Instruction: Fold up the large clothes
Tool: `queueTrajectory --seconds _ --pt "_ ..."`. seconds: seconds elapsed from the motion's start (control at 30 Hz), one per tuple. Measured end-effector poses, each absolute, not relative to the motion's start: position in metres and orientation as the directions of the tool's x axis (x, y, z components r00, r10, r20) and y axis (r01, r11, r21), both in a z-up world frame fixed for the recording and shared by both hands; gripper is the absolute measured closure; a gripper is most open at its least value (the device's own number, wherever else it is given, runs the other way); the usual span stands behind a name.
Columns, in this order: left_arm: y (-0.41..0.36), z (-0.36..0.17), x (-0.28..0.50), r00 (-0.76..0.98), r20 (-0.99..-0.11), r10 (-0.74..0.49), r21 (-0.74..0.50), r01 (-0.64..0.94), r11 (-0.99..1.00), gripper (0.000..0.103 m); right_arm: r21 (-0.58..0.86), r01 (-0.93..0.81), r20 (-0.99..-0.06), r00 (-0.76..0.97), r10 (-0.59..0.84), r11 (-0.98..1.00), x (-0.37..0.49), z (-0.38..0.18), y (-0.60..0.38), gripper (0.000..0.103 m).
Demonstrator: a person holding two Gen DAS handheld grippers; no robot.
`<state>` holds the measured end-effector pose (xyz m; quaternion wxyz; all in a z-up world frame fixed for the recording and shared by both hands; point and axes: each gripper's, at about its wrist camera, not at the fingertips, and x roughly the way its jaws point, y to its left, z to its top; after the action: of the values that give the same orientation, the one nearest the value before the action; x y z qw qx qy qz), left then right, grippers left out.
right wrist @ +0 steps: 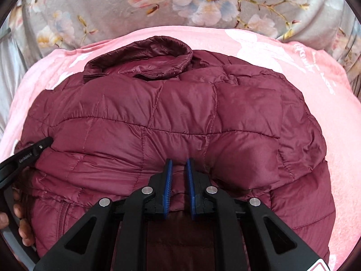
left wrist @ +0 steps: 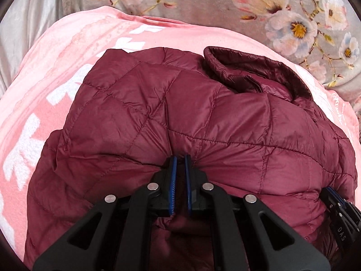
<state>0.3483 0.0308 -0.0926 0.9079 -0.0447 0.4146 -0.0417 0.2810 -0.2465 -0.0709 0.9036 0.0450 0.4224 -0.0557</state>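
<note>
A maroon quilted puffer jacket lies on a pink blanket, collar at the far side. It also fills the right wrist view, collar far left of centre. My left gripper is shut on a bunched fold of the jacket's near edge. My right gripper is shut on another fold of the same near edge. The right gripper shows at the left view's right edge; the left gripper shows at the right view's left edge.
The pink blanket with white patterns lies under the jacket, over a grey floral bedspread. The blanket extends to the right. A hand holds the left gripper's handle.
</note>
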Motion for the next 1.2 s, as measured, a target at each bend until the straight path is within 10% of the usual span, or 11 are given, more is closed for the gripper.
queueTrajectory --seconds 0.43,0.7,0.83,1.1,1.2 --pt "0.029 -0.092 0.348 0.659 -0.746 -0.101 -0.101 0.038 0.994 0.097 0.051 0.135 -0.770 0.636 -0.047 0.990 0.283 -0.072 -0.248 0.091" --pt "0.065 -0.030 0.369 0.651 -0.691 -0.313 -0.408 0.006 0.913 0.096 0.199 0.122 -0.705 0.707 0.055 0.973 0.277 -0.031 -0.274 0.076" --pt "0.045 0.000 0.407 0.668 -0.665 -0.334 -0.442 0.008 0.897 0.051 0.338 0.119 -0.662 0.735 0.146 0.933 0.301 -0.014 -0.286 0.057" --pt "0.004 -0.042 0.471 0.524 -0.737 -0.426 -0.538 -0.073 0.840 0.051 0.531 0.202 -0.655 0.715 0.247 0.823 0.364 -0.047 -0.306 0.057" --pt "-0.002 -0.058 0.478 0.486 -0.741 -0.464 -0.567 -0.080 0.820 0.074 0.562 0.213 -0.658 0.700 0.276 0.800 0.379 -0.060 -0.304 0.057"
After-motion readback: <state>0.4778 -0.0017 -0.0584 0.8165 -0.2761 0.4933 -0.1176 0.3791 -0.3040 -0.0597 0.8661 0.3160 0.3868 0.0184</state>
